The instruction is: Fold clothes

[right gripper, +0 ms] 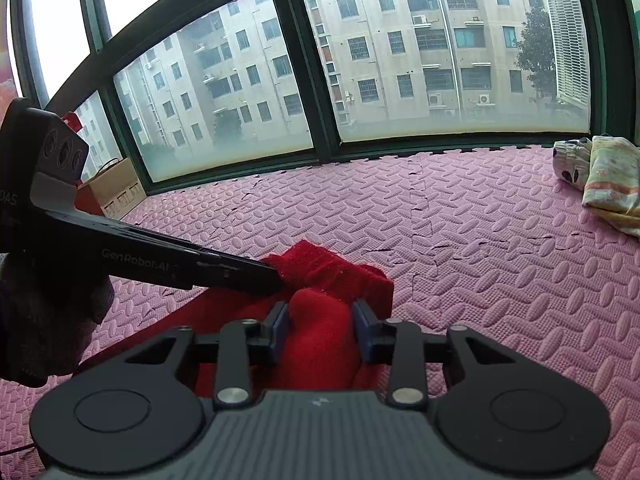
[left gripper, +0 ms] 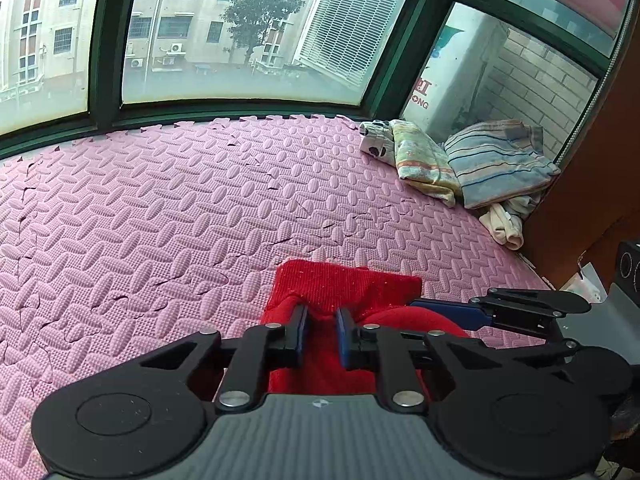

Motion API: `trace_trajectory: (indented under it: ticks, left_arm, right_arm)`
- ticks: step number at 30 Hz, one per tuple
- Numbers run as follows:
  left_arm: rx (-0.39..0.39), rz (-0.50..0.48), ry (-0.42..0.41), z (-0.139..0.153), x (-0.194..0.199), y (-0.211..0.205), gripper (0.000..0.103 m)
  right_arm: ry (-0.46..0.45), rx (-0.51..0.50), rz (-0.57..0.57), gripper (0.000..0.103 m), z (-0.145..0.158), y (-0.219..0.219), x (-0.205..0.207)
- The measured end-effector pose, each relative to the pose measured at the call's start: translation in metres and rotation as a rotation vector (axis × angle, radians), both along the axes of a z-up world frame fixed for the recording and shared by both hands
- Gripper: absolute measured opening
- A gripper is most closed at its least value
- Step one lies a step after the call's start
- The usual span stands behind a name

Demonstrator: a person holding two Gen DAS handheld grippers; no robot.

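A red knitted garment (left gripper: 348,284) lies bunched on the pink foam mat (left gripper: 160,200), just ahead of both grippers. My left gripper (left gripper: 322,318) is shut on a raised fold of it, the pads nearly together. From the right wrist view the left gripper (right gripper: 276,278) comes in from the left, its tip pinching the edge of the red garment (right gripper: 332,276). My right gripper (right gripper: 320,312) has a thick hump of the red cloth filling the gap between its blue pads, which press on it. The right gripper (left gripper: 424,308) shows at the garment's right side.
Folded clothes (left gripper: 496,160) are stacked at the mat's far right corner, beside a brown wooden panel (left gripper: 592,160). A green-framed window (right gripper: 320,128) bounds the far edge. A brown paper bag (right gripper: 116,192) stands at the far left. A person's gloved hand (right gripper: 40,320) holds the left gripper.
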State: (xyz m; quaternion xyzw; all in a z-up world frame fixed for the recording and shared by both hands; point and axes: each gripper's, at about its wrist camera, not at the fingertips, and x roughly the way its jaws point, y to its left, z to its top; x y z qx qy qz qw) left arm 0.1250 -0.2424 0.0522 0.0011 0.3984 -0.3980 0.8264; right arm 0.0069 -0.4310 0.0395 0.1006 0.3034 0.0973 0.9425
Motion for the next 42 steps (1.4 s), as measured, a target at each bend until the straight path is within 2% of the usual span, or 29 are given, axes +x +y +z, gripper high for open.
trace_trajectory:
  ticks: [4,10,17,22,24,26,30,33,36,39,42]
  left_arm:
    - [-0.018,0.005,0.018,0.0,0.002,0.005,0.017]
    - [-0.032,0.007,-0.011,0.019,-0.013,0.016,0.017]
    - [-0.002,-0.046,-0.072,0.036,-0.062,0.037,0.017]
    - [0.042,-0.045,-0.085,0.027,-0.09,0.049,0.017]
    - [0.054,-0.035,-0.083,0.023,-0.096,0.053,0.017]
    - [0.054,-0.023,-0.077,0.019,-0.098,0.056,0.017]
    - [0.047,0.004,-0.066,0.014,-0.101,0.062,0.017]
    - [0.047,0.02,-0.058,0.011,-0.1,0.065,0.017]
    - [0.052,0.03,-0.05,0.006,-0.099,0.066,0.017]
    - [0.032,0.041,-0.047,0.008,-0.102,0.07,0.017]
    - [0.001,0.055,-0.055,0.016,-0.11,0.077,0.018]
  right_arm:
    - [-0.001,0.027,-0.005,0.031,-0.002,-0.006,-0.002]
    - [-0.046,0.017,-0.013,0.032,0.026,-0.002,-0.016]
    - [-0.08,-0.1,0.056,0.033,0.037,0.024,-0.033]
    - [-0.134,-0.204,0.05,0.033,0.042,0.041,-0.053]
    - [-0.166,-0.294,0.032,0.033,0.045,0.052,-0.061]
    - [-0.178,-0.312,0.073,0.034,0.049,0.056,-0.066]
    - [-0.137,-0.245,0.136,0.034,0.046,0.062,-0.069]
    - [-0.079,-0.24,0.145,0.034,0.034,0.062,-0.071]
    - [-0.034,-0.281,0.136,0.034,0.022,0.061,-0.077]
    - [-0.033,-0.291,0.121,0.034,0.024,0.059,-0.088]
    - [-0.068,-0.274,0.118,0.036,0.036,0.06,-0.102]
